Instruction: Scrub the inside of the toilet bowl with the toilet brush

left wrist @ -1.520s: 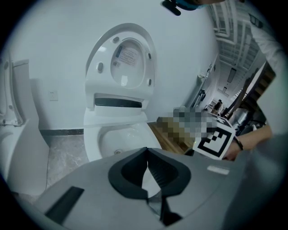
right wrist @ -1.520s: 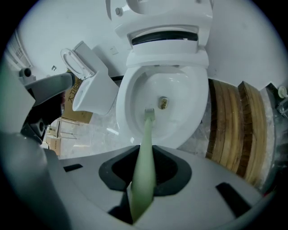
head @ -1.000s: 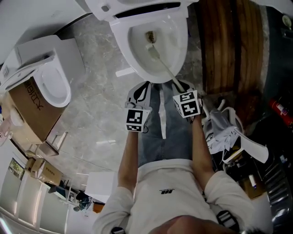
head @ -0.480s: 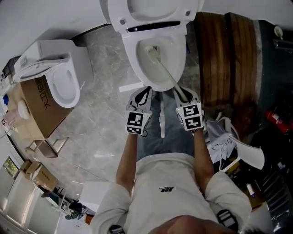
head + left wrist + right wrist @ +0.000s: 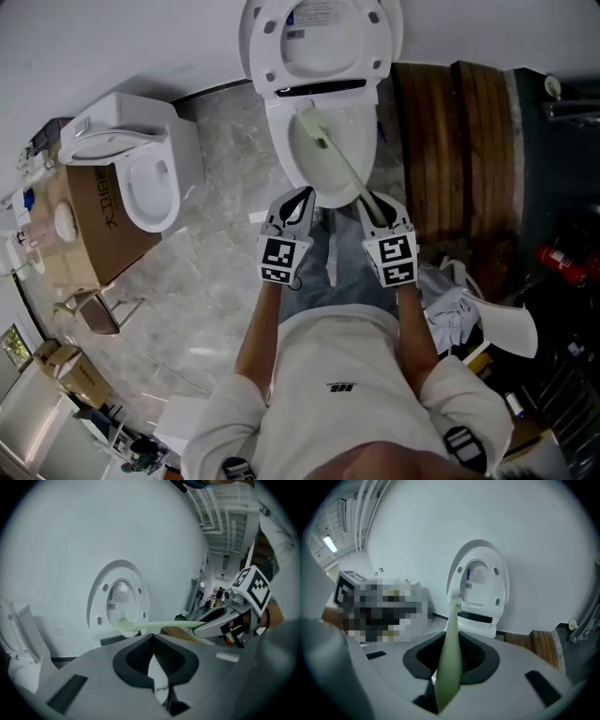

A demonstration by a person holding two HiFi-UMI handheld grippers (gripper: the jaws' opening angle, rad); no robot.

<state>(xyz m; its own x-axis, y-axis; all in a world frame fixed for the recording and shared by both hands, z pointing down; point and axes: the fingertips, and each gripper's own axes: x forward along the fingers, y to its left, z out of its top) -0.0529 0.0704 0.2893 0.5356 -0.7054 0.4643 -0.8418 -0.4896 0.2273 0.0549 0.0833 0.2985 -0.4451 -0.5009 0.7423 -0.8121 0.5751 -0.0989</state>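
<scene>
A white toilet with its lid (image 5: 323, 33) raised stands ahead, its bowl (image 5: 347, 155) open below. My right gripper (image 5: 375, 204) is shut on the pale green handle of the toilet brush (image 5: 339, 157) at the bowl's front rim. The brush head (image 5: 308, 118) is at the back of the bowl, under the lid hinge. In the right gripper view the handle (image 5: 450, 663) runs out between the jaws to the brush head (image 5: 455, 596) in front of the lid (image 5: 480, 581). My left gripper (image 5: 296, 201) is shut and holds nothing, beside the front rim; its jaws (image 5: 152, 637) meet.
A second white toilet (image 5: 141, 178) and a cardboard box (image 5: 98, 225) stand at the left on the marble floor. A dark wooden panel (image 5: 459, 141) lies right of the bowl. White cloth and clutter (image 5: 455, 295) and a red extinguisher (image 5: 555, 262) are at the right.
The brush head has moved from the drain to the back of the bowl and risen. The head view has tilted up, bringing the raised lid into sight. Both grippers stay at the front rim.
</scene>
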